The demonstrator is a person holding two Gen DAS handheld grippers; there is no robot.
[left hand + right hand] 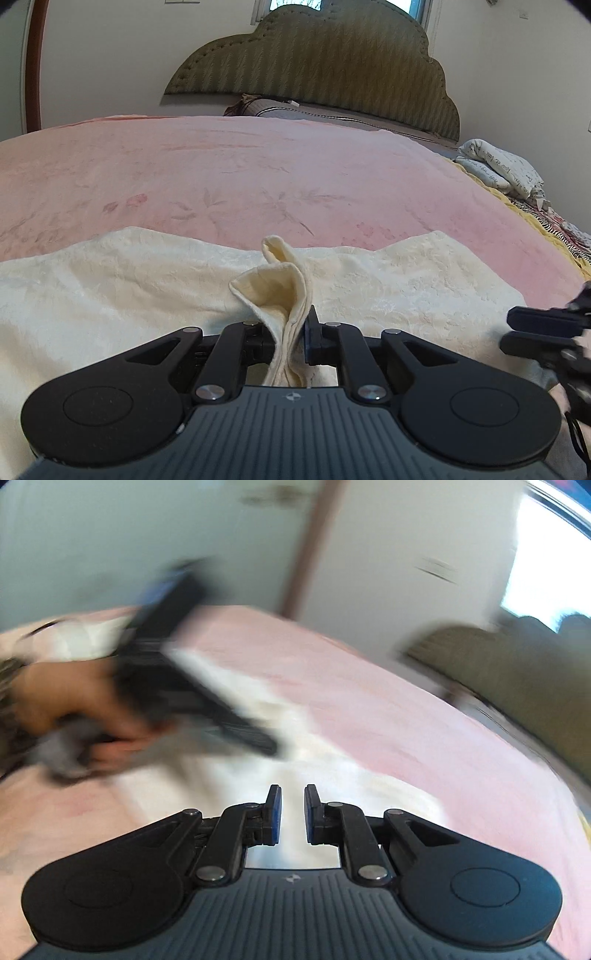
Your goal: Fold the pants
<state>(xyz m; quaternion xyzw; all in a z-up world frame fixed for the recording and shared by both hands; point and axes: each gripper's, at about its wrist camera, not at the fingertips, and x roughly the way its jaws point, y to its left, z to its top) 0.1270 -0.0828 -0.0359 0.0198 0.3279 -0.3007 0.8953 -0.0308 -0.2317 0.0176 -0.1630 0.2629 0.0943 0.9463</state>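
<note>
Cream pants lie spread on the pink bedspread. My left gripper is shut on a bunched fold of the pants that stands up between its jaws. My right gripper is open and empty, its jaws a little apart above the cream pants; this view is motion-blurred. The right gripper also shows at the right edge of the left wrist view. The left gripper and the hand holding it appear blurred at the left of the right wrist view.
A green padded headboard stands at the far end of the bed, with pillows below it. Folded printed bedding lies at the right side. A wooden door frame is at the far left.
</note>
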